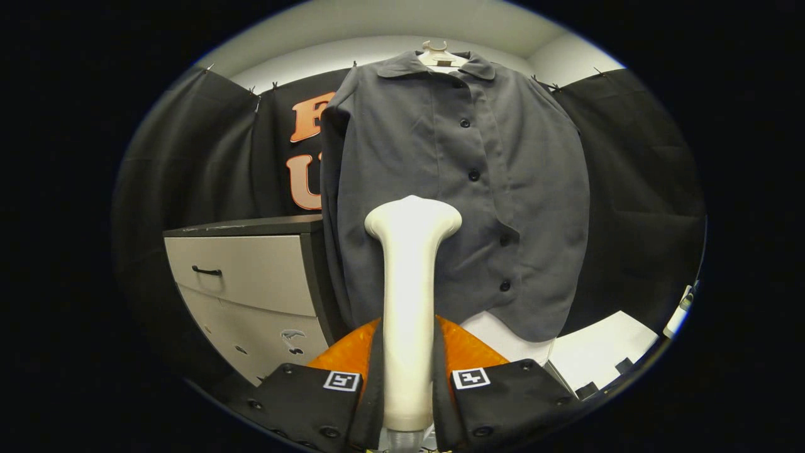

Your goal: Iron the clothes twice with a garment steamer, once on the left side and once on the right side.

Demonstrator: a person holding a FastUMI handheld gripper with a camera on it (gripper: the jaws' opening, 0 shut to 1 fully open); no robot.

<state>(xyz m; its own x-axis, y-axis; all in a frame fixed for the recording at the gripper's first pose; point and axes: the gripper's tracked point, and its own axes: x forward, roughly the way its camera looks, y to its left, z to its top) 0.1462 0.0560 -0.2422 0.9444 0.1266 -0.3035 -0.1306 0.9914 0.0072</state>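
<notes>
While I hold the steamer (410,296) upright in the jaws, its long handle runs straight up between the two fingers and its wide head sits at the top, directly in front of the shirt (453,189). The gripper (407,371) is closed down on the handle from both sides, so I judge the grip firm; both fingers press against it with no gap that I can see.

The shirt hangs on a hanger (440,55) beyond the fingers, buttoned down the front, its length running top to bottom, the same way as the steamer's handle. The head lies over the panel just left of the button line (473,175), about mid-height on the garment. Whether the head touches the cloth or stands a little off it I cannot tell from here.

A drawer cabinet (251,283) stands just beside the shirt on the left, near enough that I would mind it on a left-side pass. My reading is that the coming stroke runs along the shirt's length on this left panel, with the right panel, across the buttons, not yet done.
</notes>
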